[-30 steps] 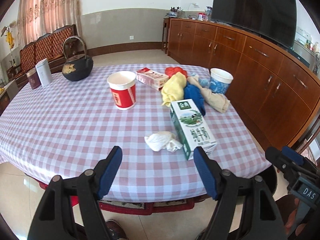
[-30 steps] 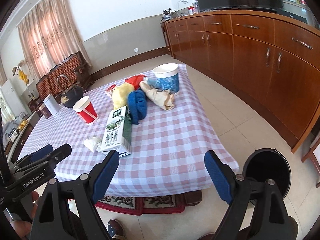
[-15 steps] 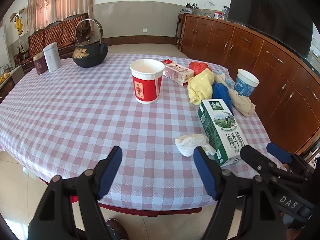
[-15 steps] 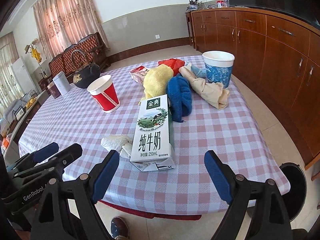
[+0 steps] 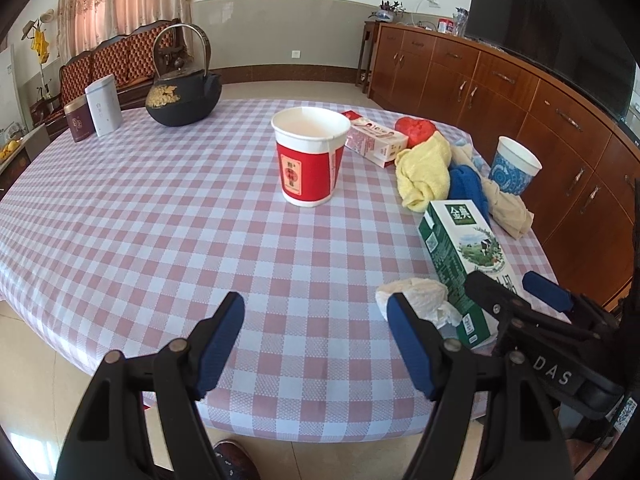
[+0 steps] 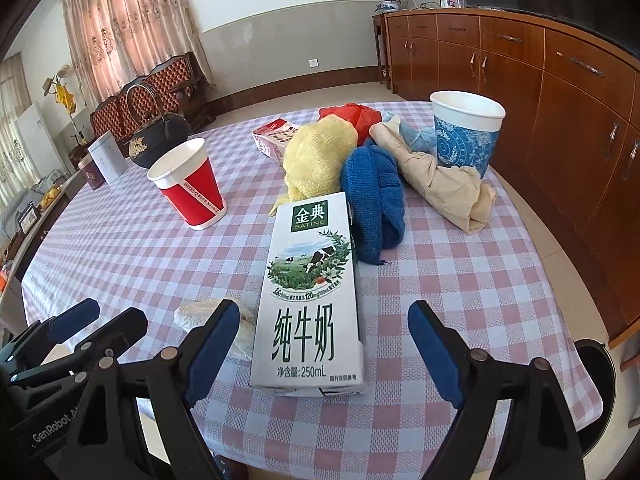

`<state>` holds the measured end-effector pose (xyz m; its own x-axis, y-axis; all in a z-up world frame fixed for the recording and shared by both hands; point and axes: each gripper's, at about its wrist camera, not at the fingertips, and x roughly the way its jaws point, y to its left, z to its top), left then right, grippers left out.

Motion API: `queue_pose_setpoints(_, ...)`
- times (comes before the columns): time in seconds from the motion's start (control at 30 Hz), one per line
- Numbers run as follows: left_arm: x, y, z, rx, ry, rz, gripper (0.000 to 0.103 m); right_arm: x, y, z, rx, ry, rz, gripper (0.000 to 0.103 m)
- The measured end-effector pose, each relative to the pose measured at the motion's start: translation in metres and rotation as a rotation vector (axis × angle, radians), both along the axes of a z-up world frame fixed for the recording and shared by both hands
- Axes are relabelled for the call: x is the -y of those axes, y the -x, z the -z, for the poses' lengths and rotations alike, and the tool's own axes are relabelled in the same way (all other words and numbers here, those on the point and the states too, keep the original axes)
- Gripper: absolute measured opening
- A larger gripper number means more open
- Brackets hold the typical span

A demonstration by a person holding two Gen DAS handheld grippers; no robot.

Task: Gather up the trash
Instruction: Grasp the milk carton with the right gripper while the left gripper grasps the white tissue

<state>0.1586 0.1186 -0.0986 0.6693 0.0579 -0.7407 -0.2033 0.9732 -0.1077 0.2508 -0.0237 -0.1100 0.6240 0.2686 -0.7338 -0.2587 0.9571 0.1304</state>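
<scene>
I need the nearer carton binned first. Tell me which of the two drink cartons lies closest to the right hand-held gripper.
The green-and-white milk carton, lying flat between the open right hand-held gripper fingers; the red-and-white carton lies farther back.

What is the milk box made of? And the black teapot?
The milk carton looks like coated paperboard: flat printed sides, folded bottom, slight sheen. The black kettle looks like cast iron: dull, dark, thick body with an arched metal handle, though that's a guess.

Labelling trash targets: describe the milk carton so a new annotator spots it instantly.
On the checked tablecloth, near its front edge, the milk carton lies flat, in front of the rolled cloths. It is the only green-and-white box, with a cow picture; a crumpled tissue sits beside it.
</scene>
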Motion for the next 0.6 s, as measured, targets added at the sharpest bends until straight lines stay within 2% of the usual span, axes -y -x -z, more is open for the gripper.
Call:
queue_pose_setpoints(0.13,0.0,-0.003,0.003,-0.005,0.016,0.007,0.075,-0.001,-0.007,0.007,-0.013,0.014,-0.007,0.077)
queue_pose_setpoints(0.23,0.005,-0.005,0.004,-0.007,0.024,0.026,0.075,0.001,-0.01,0.01,-0.023,0.003,-0.014,0.077)
queue_pose_setpoints(0.3,0.01,-0.007,0.004,-0.008,0.029,0.042,0.075,0.002,-0.009,0.01,-0.021,-0.009,-0.025,0.069)
queue_pose_setpoints(0.33,0.013,-0.007,0.005,-0.009,0.03,0.049,0.075,0.003,-0.008,0.01,-0.018,-0.014,-0.029,0.06)
queue_pose_setpoints(0.6,0.031,-0.018,0.012,-0.027,0.051,0.11,0.075,0.027,-0.001,0.008,-0.007,-0.003,0.007,0.06)
